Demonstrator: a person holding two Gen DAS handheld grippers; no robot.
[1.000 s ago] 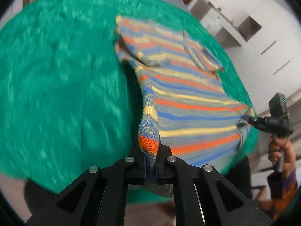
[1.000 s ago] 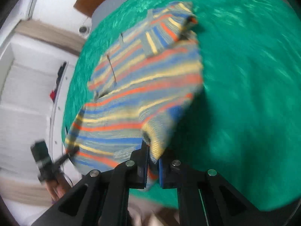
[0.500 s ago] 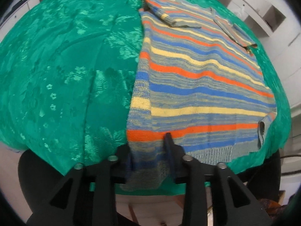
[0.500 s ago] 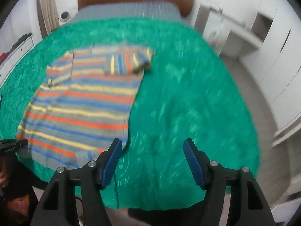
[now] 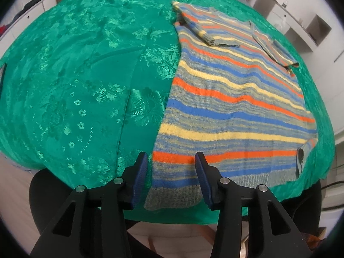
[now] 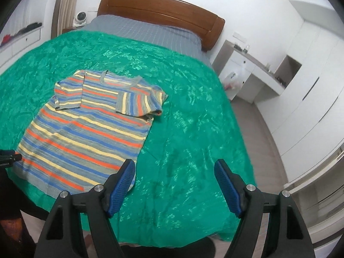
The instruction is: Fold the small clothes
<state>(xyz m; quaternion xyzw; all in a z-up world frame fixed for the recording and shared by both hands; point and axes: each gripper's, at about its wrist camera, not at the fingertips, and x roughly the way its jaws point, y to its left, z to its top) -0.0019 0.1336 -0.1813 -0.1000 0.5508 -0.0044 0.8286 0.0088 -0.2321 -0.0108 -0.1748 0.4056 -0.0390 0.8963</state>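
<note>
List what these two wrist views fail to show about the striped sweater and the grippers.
- Striped sweater underside: hidden in both views; it lies flat on the green bedspread.
- Sweater's near right hem corner, right wrist view: covered by the right gripper finger.
- Left gripper in the right wrist view: cut off by the left edge, only a dark tip shows.
- Shelf items: too small.

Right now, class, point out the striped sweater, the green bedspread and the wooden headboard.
striped sweater (image 6: 86,133): right wrist view, middle of the body.
green bedspread (image 6: 189,129): right wrist view, bare part beside the sweater.
wooden headboard (image 6: 163,8): right wrist view, upper panel.
</note>
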